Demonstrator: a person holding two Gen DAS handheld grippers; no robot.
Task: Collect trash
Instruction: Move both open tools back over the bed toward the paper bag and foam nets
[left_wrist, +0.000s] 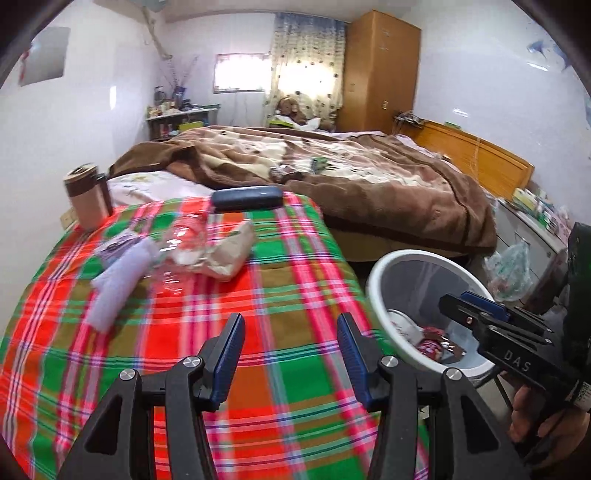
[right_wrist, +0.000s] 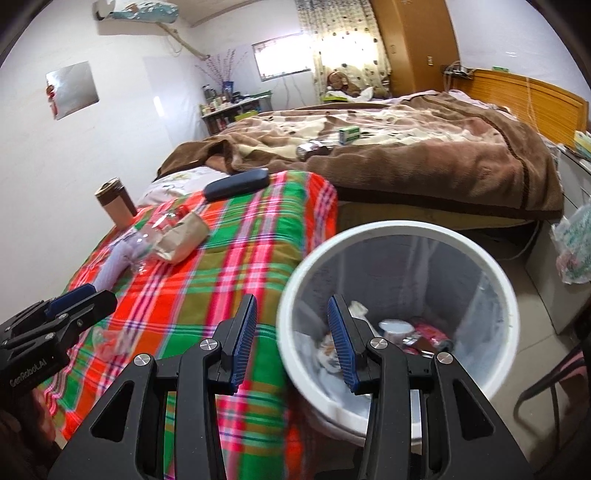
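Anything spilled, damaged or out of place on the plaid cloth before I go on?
Nothing spilled. A crushed clear plastic bottle and a crumpled brown paper bag lie heaped on the plaid cloth, outside the white bin.

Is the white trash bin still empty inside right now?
No. In the right wrist view the white trash bin already holds wrappers and paper scraps at its bottom.

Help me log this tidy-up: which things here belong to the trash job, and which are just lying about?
Job:
- bin, some trash already inside
- clear bottle
- paper bag
- lilac roll

Lying about:
- mug
- blue case
- blanket
- green box
- plaid cloth
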